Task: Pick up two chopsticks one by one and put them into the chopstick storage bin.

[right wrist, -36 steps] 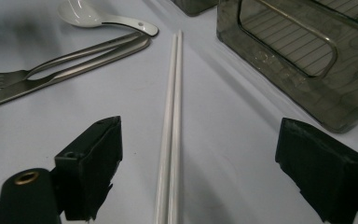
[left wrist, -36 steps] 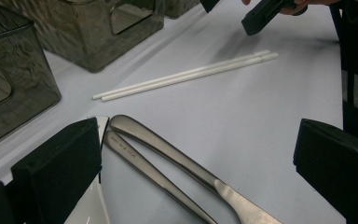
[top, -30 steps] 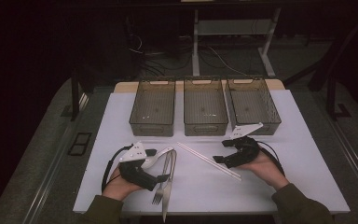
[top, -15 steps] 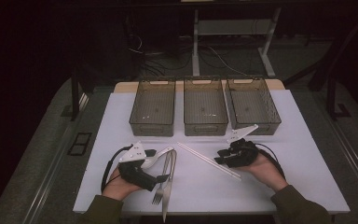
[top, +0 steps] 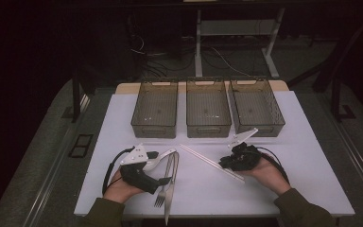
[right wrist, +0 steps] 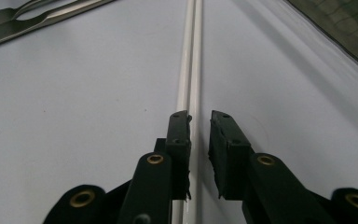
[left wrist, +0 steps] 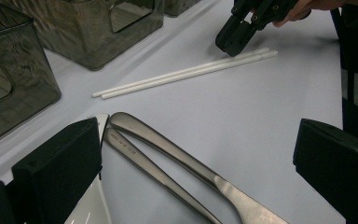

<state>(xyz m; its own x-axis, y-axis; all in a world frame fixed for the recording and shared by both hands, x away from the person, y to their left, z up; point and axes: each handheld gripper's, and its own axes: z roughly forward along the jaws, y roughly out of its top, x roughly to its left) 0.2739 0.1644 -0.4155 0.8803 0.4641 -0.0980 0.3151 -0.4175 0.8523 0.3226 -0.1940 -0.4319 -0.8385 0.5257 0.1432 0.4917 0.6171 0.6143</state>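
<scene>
1. As the right gripper [right wrist: 199,116] sat low over the table [top: 312,165], its jaws had just been closing and stood narrow, with the near end of the white chopsticks [right wrist: 190,70] running between them; whether the pads already pressed on the sticks could not be told, since a thin gap showed beside the right pad.
2. From those jaws the pair ran straight away toward twelve o'clock in the right gripper view, so the long axis lay in line with the gripper, not across it.
3. On the table, seen from the high view, the chopsticks [top: 208,161] lay side by side and touching, slanting from about ten o'clock down to four o'clock, with the right gripper [top: 226,163] at their four o'clock end.
4. Farther out, the left gripper [top: 165,179] rested by the spoon [top: 163,157], fork [top: 162,189] and knife [top: 170,194], its jaws wide and holding nothing.
5. By that layout the right hand [top: 264,172] was plainly the nearer one to the sticks, and the left was well apart from them.
6. At twelve o'clock stood three bins [top: 208,127], in a row.
</scene>
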